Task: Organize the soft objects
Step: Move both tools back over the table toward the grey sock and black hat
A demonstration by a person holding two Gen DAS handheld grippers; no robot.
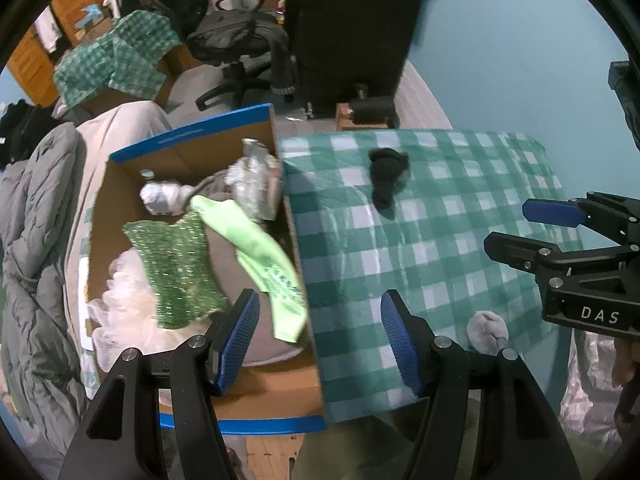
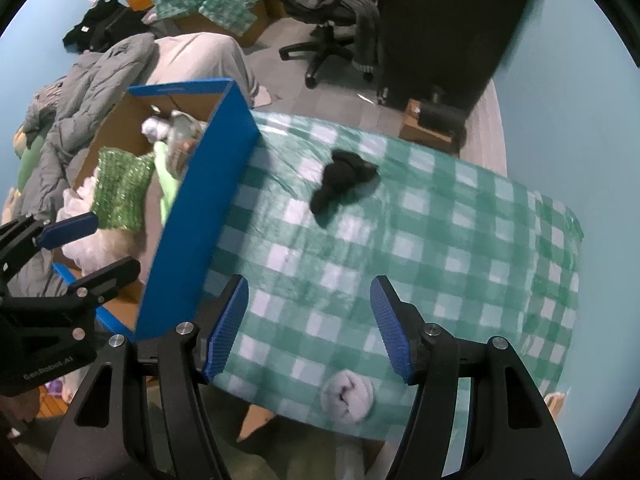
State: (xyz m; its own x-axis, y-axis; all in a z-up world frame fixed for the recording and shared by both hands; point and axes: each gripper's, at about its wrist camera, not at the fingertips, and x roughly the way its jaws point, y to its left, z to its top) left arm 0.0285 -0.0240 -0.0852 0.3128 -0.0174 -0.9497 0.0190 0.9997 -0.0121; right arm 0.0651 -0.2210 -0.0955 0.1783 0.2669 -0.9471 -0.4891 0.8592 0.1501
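Your left gripper (image 1: 320, 340) and right gripper (image 2: 308, 328) both hang with jaws apart and nothing between them above the green-and-white checked tablecloth (image 2: 460, 240). The crumpled black sock (image 2: 340, 184) lies near the far edge; the rolled pale grey sock (image 2: 348, 396) sits at the near edge. The blue-sided cardboard box (image 2: 200, 208) of soft items touches the cloth's left edge.

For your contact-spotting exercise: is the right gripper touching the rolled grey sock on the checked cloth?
Apart. The right wrist view shows the right gripper open, with bare checked cloth between its pads and the grey sock lying nearer the table's edge.
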